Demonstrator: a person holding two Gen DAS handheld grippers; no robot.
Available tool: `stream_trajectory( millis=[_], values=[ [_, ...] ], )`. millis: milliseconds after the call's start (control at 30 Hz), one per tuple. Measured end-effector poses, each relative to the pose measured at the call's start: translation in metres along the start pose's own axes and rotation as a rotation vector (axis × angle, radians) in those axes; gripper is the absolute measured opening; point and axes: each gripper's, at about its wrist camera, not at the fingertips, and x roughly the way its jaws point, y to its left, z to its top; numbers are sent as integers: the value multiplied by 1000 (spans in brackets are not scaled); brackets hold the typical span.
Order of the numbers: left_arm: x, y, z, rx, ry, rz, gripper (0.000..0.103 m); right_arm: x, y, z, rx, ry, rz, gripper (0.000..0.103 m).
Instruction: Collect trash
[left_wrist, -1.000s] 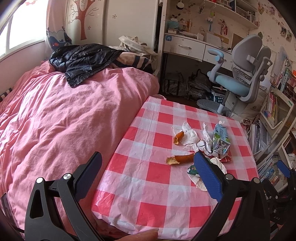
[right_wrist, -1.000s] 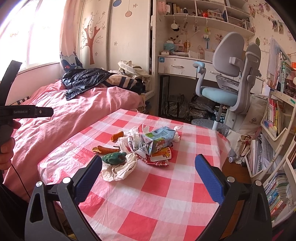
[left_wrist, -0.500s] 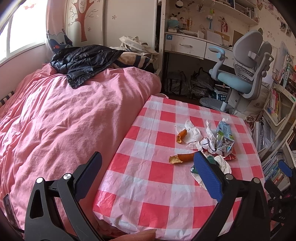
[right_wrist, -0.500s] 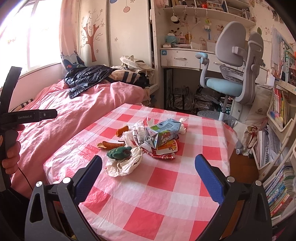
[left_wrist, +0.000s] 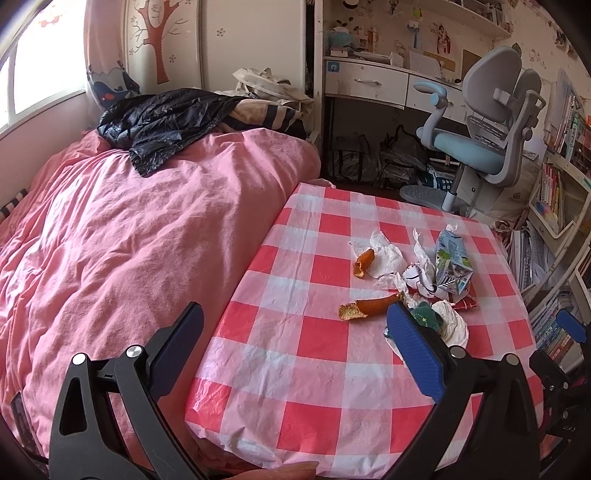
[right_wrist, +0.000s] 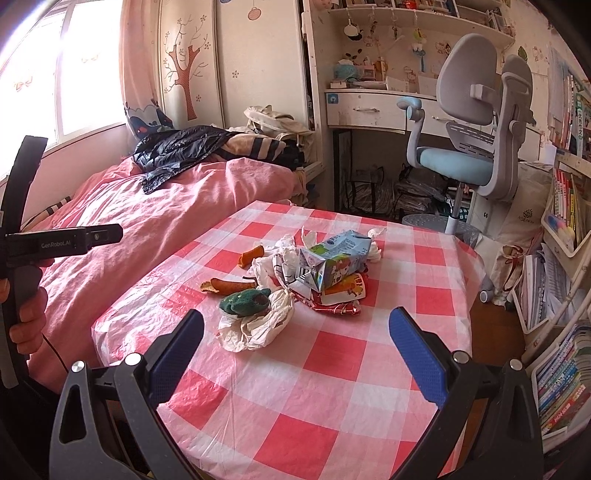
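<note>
A: Start with the big things. What do you count?

B: One bed under a pink duvet (left_wrist: 129, 240), with one black jacket (left_wrist: 162, 122) heaped at its far end. One table in a red-and-white checked cloth (right_wrist: 332, 354) just beside the bed. One grey and blue desk chair (right_wrist: 476, 122) beyond it, by the desk.

A: And the trash?

B: All in one loose cluster on the table's far half. One crushed milk carton (right_wrist: 332, 260) lying on its side, touching one flattened red wrapper (right_wrist: 343, 295). Several crumpled white papers; I count at least three, the biggest (right_wrist: 258, 325) nearest the camera. One green wad (right_wrist: 243, 301) resting on that paper. Two orange peel pieces (left_wrist: 369, 306), one long, one short, on the bed side of the heap.

A: Where does that sit against the tongs?

B: The right gripper (right_wrist: 295, 354) is spread wide and empty, above the near part of the table; the heap lies ahead of it, between the lines of its two fingers, apart from both. The left gripper (left_wrist: 295, 350) is also spread wide, holding nothing. From its camera the heap sits ahead and to the right, its right finger (left_wrist: 413, 347) overlapping the big paper in view; whether they touch, I cannot tell.
</note>
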Motion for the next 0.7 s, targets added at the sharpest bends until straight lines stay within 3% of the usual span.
stream_trajectory(
  millis=[700],
  values=[
    [19, -18, 6, 68, 22, -14, 96, 37, -6, 7, 33, 84, 39, 97]
  ],
)
